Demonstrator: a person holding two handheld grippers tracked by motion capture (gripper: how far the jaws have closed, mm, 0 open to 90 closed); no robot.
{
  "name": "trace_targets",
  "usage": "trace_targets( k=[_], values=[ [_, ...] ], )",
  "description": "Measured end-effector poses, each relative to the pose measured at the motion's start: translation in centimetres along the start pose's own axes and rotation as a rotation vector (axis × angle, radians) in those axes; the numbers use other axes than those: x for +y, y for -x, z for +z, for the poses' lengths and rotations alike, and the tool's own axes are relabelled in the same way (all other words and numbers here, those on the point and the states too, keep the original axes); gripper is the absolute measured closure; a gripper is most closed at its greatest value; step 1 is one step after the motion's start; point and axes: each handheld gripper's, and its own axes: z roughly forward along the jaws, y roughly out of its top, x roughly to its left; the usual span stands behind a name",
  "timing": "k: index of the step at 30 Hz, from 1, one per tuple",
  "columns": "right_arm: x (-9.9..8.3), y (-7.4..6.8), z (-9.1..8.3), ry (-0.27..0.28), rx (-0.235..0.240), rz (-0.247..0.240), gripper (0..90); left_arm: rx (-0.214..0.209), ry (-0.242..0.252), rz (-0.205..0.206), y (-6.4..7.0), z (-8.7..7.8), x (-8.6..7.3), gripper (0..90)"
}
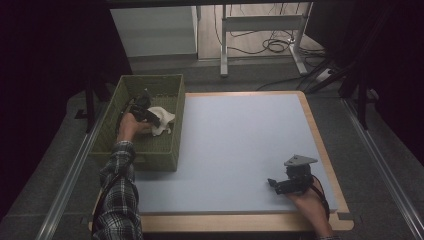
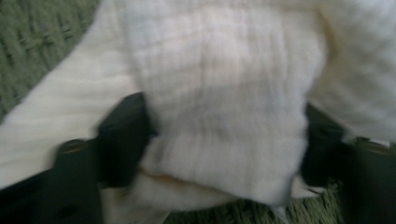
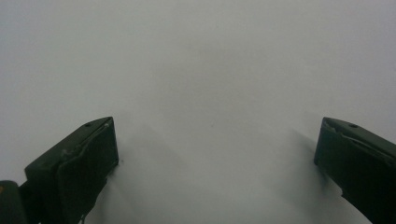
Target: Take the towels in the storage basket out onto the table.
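A white crinkled cloth lies in the green woven basket at the table's left. My left gripper reaches down into that basket. In the left gripper view the cloth bulges between the two black jaws, which stand wide apart on either side of it, so the left gripper is open around a fold. My right gripper rests low over the pale blue table top near the front right corner. It is open, with nothing between its fingers.
The table has a wooden border. A grey carpeted floor surrounds it, with metal rails at both sides. A desk frame and cables stand behind the table. The basket's woven floor shows beside the cloth.
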Motion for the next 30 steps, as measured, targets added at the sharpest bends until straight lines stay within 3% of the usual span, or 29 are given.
trace_targets(
  k=[3,7,11,14,21,30],
  values=[
    [0.0,0.0,0.0,0.000,0.000,0.000,0.0,0.012,0.003,-0.006,-0.2,-0.6,-0.3,57.9],
    [0.0,0.0,0.0,0.000,0.000,-0.001,0.0,0.020,-0.010,0.025,0.1,-0.8,-0.4,72.2],
    [0.0,0.0,0.0,0.000,0.000,0.000,0.0,0.021,-0.006,0.027,0.2,-1.2,-0.3,74.4],
    [0.0,0.0,0.0,0.000,0.000,0.000,0.0,0.009,0.024,0.027,0.1,-2.1,-0.4,74.6],
    [0.0,0.0,0.0,0.000,0.000,0.000,0.0,-0.028,0.095,0.033,0.1,-5.0,-1.2,74.3],
    [0.0,0.0,0.0,-0.001,0.000,-0.001,0.0,-0.029,0.166,0.052,-0.1,-8.6,-2.2,73.8]
  ],
)
